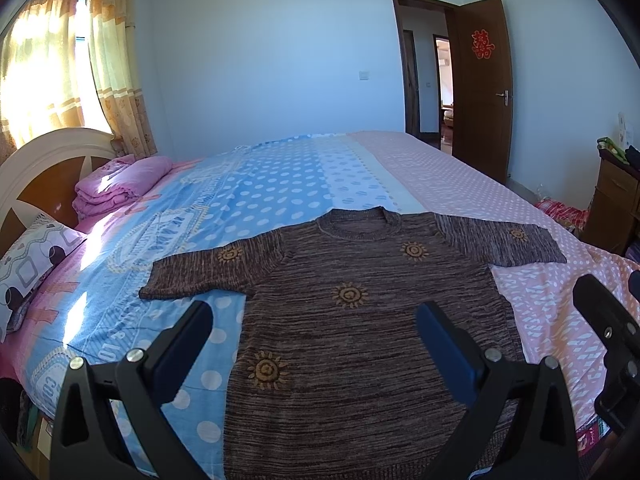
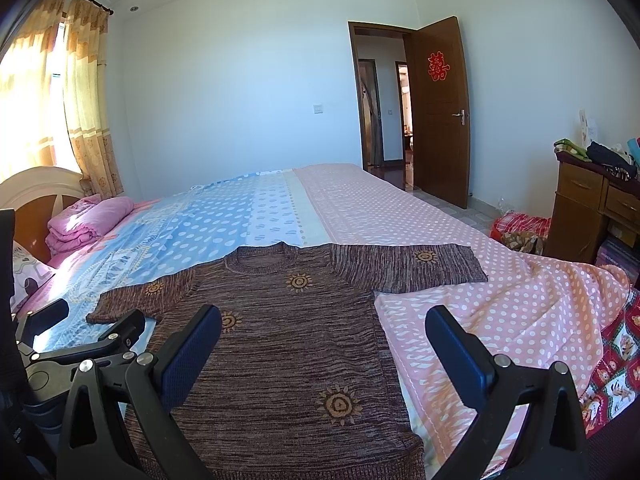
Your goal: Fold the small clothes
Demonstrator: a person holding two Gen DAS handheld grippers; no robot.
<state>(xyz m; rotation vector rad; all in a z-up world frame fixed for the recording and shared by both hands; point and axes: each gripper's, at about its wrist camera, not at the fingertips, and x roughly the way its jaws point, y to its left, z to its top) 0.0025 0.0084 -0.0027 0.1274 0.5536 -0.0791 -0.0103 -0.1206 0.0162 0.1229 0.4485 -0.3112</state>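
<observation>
The bottom hem of the brown marled knitted short-sleeved sweater with orange sun motifs point(image 1: 352, 344) runs out of the left wrist view at 6 o'clock, and in the right wrist view its near left corner is hidden behind the left finger of the right gripper point(image 2: 320, 344). The wooden dresser point(image 2: 588, 208) at 3 o'clock is cut off by the lens edge; the clutter on its top is too small to name, and nothing shows of its drawers' contents. The sweater lies flat, front up, on the bed's blue and pink polka-dot sheet point(image 1: 460, 184), neckline toward 12 o'clock, sleeves out toward 9 and 3 o'clock. The left gripper point(image 1: 316, 340) hangs above the sweater's lower body, jaws spread wide, holding nothing. The right gripper is likewise spread and empty, above the sweater's right edge at 6 o'clock.
</observation>
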